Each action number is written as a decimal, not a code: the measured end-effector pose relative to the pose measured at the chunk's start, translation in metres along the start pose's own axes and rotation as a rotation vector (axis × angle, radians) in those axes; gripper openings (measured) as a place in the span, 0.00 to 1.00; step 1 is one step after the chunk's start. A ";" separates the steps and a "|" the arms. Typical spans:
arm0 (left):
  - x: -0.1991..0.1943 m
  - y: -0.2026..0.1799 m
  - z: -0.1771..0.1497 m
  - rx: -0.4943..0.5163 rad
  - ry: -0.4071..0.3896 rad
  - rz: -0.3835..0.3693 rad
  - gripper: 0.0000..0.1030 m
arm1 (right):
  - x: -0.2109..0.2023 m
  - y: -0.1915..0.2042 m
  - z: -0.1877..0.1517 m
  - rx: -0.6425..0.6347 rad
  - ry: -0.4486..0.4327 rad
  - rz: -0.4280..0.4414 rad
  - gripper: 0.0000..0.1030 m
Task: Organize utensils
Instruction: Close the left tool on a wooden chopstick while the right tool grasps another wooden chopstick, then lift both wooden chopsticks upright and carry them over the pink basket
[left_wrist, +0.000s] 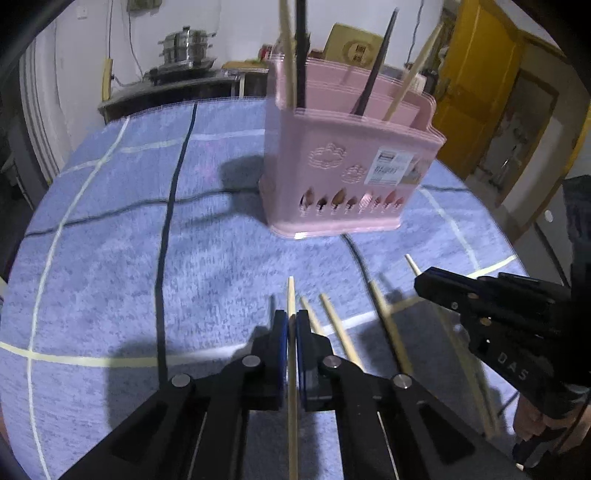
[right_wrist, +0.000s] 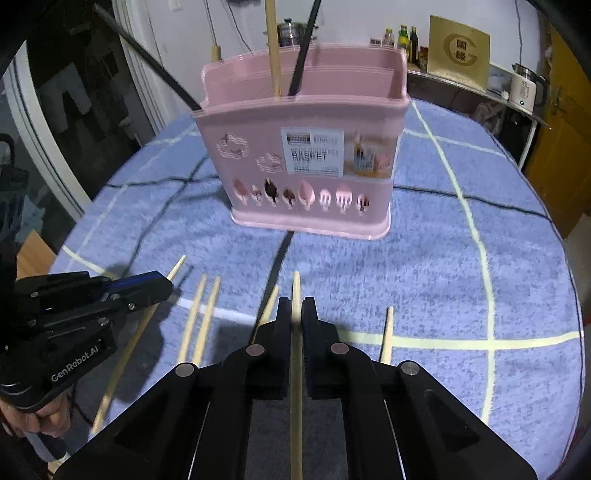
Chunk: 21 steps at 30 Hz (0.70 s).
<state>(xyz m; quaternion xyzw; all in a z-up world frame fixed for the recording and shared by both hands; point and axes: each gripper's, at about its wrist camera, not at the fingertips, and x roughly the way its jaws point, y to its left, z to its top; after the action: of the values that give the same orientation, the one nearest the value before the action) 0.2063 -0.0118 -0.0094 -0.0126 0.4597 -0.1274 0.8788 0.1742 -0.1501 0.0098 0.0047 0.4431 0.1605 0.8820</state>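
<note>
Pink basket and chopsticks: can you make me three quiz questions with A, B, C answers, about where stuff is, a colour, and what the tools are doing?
1. Where is the pink basket?
A. On the blue cloth
B. On the floor
C. In a tool

2. What colour is the chopstick in the right tool?
A. Black
B. Pale wood
C. Red

3. What is the left tool doing?
A. Wide open
B. Shut on a chopstick
C. Holding a spoon

Answers:
1 A, its base rests on the cloth.
2 B, the stick between its fingers is light wood.
3 B, both fingers press a pale stick.
</note>
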 end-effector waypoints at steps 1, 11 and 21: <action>-0.005 -0.001 0.002 0.002 -0.012 -0.005 0.04 | -0.005 0.000 0.002 0.001 -0.014 0.009 0.05; -0.074 -0.004 0.028 0.023 -0.155 -0.053 0.04 | -0.061 0.000 0.023 0.002 -0.156 0.061 0.05; -0.123 -0.009 0.035 0.045 -0.249 -0.079 0.04 | -0.102 0.010 0.028 -0.026 -0.264 0.072 0.05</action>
<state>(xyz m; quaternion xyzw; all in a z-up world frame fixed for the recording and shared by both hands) 0.1655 0.0049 0.1106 -0.0269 0.3433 -0.1697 0.9234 0.1364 -0.1662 0.1082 0.0304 0.3207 0.1957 0.9262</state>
